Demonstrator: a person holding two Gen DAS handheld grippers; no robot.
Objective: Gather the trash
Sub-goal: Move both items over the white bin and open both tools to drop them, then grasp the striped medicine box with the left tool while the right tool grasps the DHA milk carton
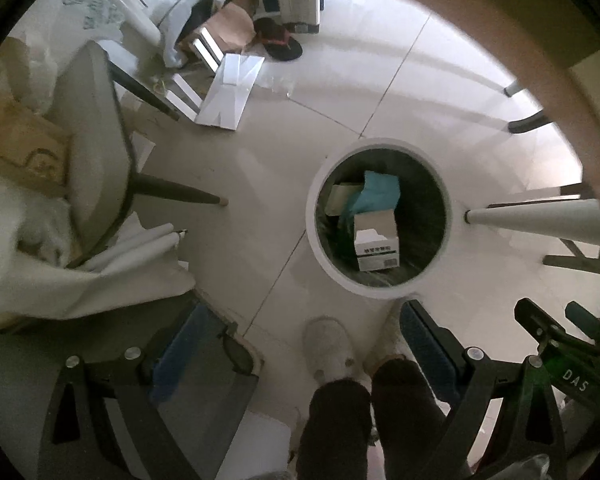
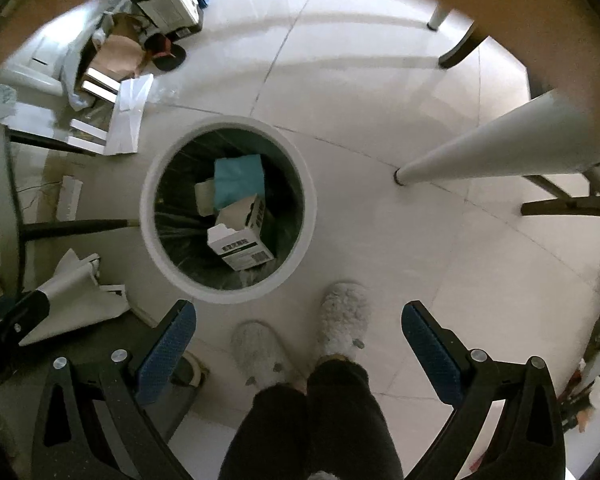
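**Both grippers empty above the round bin**

Directly below both cameras stands a round white-rimmed trash bin [image 2: 150, 216] lined with a dark plastic bag, on a pale tiled floor [image 2: 380, 80]. Inside it lie 3 pieces of trash: a white cardboard box with a printed label and barcode [image 2: 240, 246], its torn flap up; a teal crumpled sheet [image 2: 238, 180] behind it; and a small beige carton [image 2: 205, 198] to the left of the teal sheet.

The right gripper [image 2: 299, 344] points straight down with its 2 blue-padded fingers [image 2: 166, 350] spread wide — nothing sits between them except the floor and a pair of fluffy white slippers [image 2: 342, 324] below dark trouser legs. The left gripper [image 1: 300, 352] is likewise wide apart and holds nothing; the bin [image 1: 312, 224] appears just ahead of its fingertips, with the labelled box [image 1: 376, 246] seen upright inside.

A white tapered table leg [image 2: 480, 152] meets the floor to the right of the bin. To the left stand a grey chair with dark legs [image 1: 96, 152] and flattened white cardboard sheets [image 1: 230, 92] lying on the floor — well apart from the bin.
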